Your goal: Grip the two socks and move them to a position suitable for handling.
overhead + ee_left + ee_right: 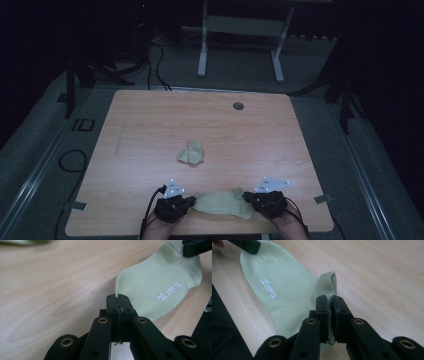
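The sock (160,287) stretched near the table's near edge is a soft, matt, pale green knit with fine ribbing at its cuff and small white printed lettering. The table (150,130) is smooth light wood-grain laminate with a faint sheen, and farther off a second crumpled sock (191,152) looks like the same matt cloth. The gripper jaws are matt black plastic with brass-coloured metal rivets.

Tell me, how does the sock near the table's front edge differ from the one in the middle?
The front sock lies spread flat, while the middle sock is crumpled into a lump. The front sock is pinched at its ends by the left tool and right tool; the middle sock lies untouched. Both are pale green.
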### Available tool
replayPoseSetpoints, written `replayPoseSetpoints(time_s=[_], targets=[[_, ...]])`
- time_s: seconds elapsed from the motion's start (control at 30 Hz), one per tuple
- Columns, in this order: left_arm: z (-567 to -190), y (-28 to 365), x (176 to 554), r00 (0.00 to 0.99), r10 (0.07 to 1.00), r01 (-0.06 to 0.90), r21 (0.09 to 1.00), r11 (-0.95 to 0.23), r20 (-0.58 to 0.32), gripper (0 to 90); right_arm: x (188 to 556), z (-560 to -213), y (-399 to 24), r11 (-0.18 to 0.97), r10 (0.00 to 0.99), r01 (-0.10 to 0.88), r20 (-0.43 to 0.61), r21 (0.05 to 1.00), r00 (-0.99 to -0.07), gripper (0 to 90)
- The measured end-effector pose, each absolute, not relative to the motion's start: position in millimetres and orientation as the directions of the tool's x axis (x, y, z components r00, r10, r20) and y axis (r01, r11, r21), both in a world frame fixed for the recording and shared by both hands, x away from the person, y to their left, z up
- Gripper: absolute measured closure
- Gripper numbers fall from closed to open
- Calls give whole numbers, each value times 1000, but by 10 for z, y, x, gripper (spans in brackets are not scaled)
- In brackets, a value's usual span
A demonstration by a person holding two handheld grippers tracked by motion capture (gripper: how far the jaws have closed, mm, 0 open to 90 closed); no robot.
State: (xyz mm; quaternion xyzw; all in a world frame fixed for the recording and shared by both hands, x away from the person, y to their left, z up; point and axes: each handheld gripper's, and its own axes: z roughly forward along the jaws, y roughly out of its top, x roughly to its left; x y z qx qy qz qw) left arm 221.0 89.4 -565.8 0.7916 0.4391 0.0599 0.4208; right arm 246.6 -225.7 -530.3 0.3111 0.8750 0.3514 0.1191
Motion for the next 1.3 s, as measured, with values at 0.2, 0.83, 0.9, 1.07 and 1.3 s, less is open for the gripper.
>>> replayPoseSetpoints(time_s=[0.2, 0.83, 0.9, 1.07, 1.3], targets=[[-5708, 873, 2212, 618, 737, 654, 698, -291, -272, 781, 2508, -5420, -2302, 567, 649, 486, 3, 665, -761, 688], [-5622, 1366, 2202, 654, 724, 556, 788, -265, -218, 445, 2864, -4968, -1864, 565, 605, 395, -38, 724, -796, 465], [-5640, 1435, 2219, 638, 737, 567, 784, -253, -223, 443, 2998, -4902, -1649, 566, 589, 377, -39, 733, -807, 456], [-5651, 1493, 2242, 614, 757, 575, 783, -236, -223, 382, 3176, -4849, -1375, 577, 567, 356, -46, 735, -823, 439], [-5668, 1562, 2265, 592, 776, 578, 786, -221, -217, 238, 3564, -4893, -878, 582, 553, 346, -46, 736, -832, 396]])
